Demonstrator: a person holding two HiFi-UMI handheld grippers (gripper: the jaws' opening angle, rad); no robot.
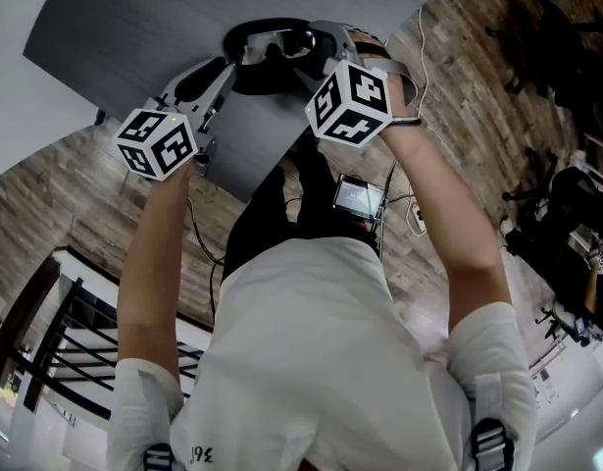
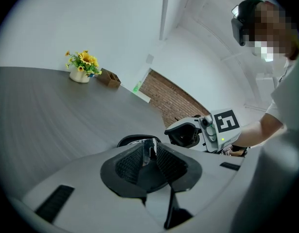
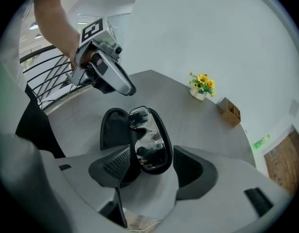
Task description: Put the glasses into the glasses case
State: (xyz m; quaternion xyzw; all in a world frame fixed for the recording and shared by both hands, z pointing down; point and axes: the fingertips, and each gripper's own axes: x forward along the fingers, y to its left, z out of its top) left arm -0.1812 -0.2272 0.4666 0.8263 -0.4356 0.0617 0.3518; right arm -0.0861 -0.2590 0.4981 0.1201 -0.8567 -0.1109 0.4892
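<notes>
The black glasses case lies open on the grey table, lid to the left. The glasses rest in its right half, lenses up. My right gripper stands open astride the case's near end; a gap shows beside its right pad. My left gripper hovers just off the case's far end, apart from it. In the left gripper view its jaws stand narrow, with the case rim and a lens edge showing beyond the gap. The head view shows the case between both grippers.
A small pot of yellow flowers and a little wooden box stand at the table's far side, well away from the case. The table's near edge runs just in front of my body. Black railings lie beyond the table.
</notes>
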